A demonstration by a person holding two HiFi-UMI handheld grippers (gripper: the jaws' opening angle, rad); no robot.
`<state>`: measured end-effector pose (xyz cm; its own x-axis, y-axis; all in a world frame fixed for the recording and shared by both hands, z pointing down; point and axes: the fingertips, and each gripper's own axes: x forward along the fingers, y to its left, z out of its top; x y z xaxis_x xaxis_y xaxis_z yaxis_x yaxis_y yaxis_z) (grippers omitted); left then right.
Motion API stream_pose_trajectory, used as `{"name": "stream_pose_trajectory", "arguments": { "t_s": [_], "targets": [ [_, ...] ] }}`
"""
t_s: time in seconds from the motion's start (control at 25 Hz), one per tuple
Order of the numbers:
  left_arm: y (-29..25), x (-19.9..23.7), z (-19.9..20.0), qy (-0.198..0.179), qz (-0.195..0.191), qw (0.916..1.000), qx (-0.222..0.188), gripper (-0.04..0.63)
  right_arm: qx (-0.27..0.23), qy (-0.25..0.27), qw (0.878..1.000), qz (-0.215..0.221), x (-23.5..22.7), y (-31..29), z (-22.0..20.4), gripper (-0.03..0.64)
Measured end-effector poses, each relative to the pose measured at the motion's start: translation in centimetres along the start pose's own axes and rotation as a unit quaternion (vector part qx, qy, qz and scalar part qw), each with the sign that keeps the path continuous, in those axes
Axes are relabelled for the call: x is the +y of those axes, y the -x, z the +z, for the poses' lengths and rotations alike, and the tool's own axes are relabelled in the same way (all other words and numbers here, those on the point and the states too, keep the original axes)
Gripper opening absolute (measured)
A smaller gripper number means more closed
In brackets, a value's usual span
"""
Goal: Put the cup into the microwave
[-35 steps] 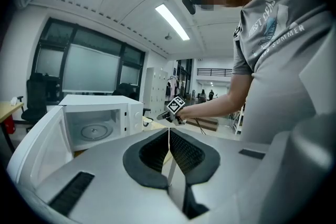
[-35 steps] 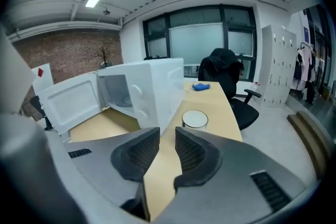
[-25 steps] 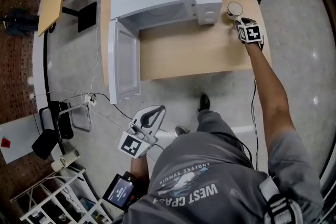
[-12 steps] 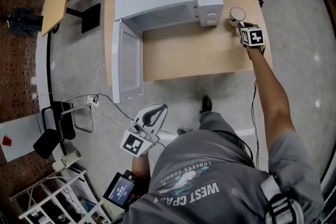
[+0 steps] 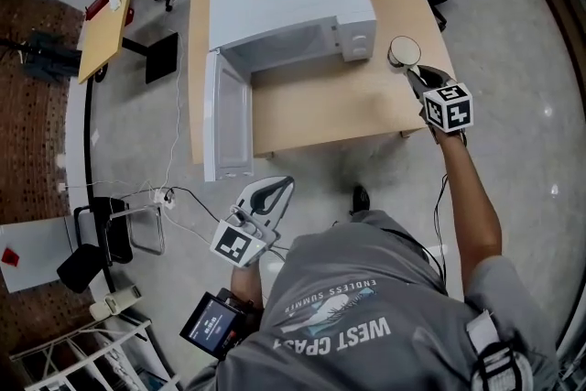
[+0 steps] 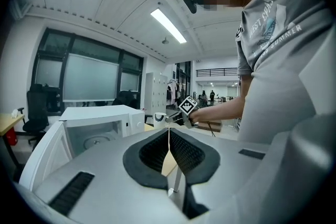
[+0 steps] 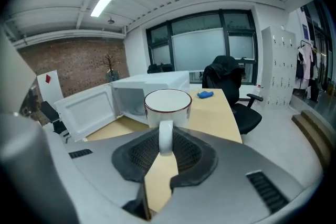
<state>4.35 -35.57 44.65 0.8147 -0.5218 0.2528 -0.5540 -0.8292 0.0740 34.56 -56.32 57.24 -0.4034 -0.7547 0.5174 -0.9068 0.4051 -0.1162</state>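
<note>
Both jaws of the right gripper have just been closing and now pinch the handle of the cup. The grasp is on the handle alone, and the white body stands just past the fingertips. The cup is upright, its long axis vertical and its mouth up, with the handle turned straight back toward the fingers. It appears to hang clear of the table rather than rest on it. From the fingers the microwave lies ahead and to the left, its open cavity facing the bare stretch of table. The coming move therefore looks like a sweep leftward and then in through the opening, with the cup kept level. Nearest the cup is the control panel, which I judge to be the one part to steer round. The door is swung wide on the far side of the cavity and does not bar the way. Further off beyond the cup, a blue object lies on the table and a dark office chair stands behind it, both off the path. Farthest from the cup, the left gripper is off the table by the person's body, jaws pressed together on nothing, so the right hand is plainly the nearer.
</note>
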Motion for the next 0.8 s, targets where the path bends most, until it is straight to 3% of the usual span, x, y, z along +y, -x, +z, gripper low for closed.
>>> {"name": "stream_pose_trajectory", "arguments": {
  "t_s": [0.24,0.48,0.8],
  "targets": [
    [1.7,-0.7,1.1,-0.022,-0.024,0.9991,-0.028,0.023,-0.052,0.028,0.998,0.036,8.2,8.3,5.1,0.075],
    [6.8,-1.3,1.3,-0.024,-0.034,0.9979,-0.050,0.023,-0.081,0.066,0.992,0.073,18.1,15.8,9.2,0.075],
    [13.7,-1.6,0.8,-0.028,-0.033,0.9964,-0.073,0.023,-0.107,0.101,0.983,0.106,29.7,21.9,10.9,0.075]
  ]
}}
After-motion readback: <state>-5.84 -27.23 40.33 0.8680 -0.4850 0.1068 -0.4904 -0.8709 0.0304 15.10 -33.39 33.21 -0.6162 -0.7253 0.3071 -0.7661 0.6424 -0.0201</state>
